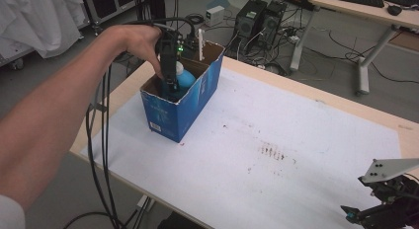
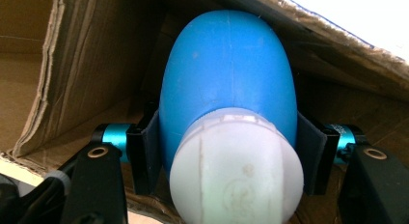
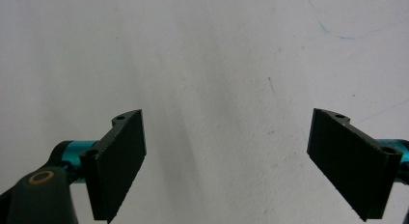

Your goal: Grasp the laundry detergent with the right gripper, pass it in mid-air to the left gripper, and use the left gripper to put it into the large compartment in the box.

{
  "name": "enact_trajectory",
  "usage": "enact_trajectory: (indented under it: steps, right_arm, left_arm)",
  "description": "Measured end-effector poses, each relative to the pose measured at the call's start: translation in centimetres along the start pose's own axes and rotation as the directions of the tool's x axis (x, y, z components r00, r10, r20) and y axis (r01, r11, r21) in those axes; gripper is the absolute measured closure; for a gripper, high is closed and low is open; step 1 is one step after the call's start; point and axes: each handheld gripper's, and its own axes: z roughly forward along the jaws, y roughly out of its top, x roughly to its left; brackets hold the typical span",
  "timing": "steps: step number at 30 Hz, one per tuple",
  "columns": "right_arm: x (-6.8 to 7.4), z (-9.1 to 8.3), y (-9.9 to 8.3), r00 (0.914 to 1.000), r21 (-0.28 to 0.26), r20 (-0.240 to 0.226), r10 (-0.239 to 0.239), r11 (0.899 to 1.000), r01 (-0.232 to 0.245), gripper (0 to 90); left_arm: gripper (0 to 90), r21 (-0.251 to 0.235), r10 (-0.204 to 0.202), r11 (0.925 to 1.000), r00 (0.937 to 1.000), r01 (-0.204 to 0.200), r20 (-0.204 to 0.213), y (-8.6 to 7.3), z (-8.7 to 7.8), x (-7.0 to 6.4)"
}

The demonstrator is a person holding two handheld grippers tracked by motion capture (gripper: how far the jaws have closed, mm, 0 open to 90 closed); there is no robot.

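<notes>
High view: stained white table [image 1: 296, 155]

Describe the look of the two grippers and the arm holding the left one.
The left gripper is black with a small green light and black cables trailing off the table edge; its flat black jaw pads sit on turquoise metal joints. The right gripper is black too, with turquoise joints and a grey three-cornered plate dotted with black screws. The person's left forearm is bare, a white sleeve edge at the elbow.

surface: wooden table [image 1: 316, 91] | cover: stained white sheet [image 1: 276, 184] | on sheet: open blue cardboard box [image 1: 185, 108], far-left
</notes>
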Motion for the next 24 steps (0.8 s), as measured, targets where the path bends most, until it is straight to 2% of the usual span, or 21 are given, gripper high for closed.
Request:
enact_trajectory:
  steps: [14, 24]
  right_arm:
    - [0.31, 0.04, 0.41, 0.9999, -0.004, 0.0, -0.012, 1.0, 0.012, 13.1]
    - [0.47, 0.06, 0.67, 1.0, -0.01, -0.002, -0.009, 1.0, 0.009, 13.1]
  left_arm:
    - [37.8, 0.023, 0.001, 0.9997, 0.9998, 0.0, -0.019, 0.2, 0.0, -0.49]
    - [33.7, 0.012, -0.012, 0.9999, 0.9995, 0.012, -0.031, 0.23, 0.01, -0.47]
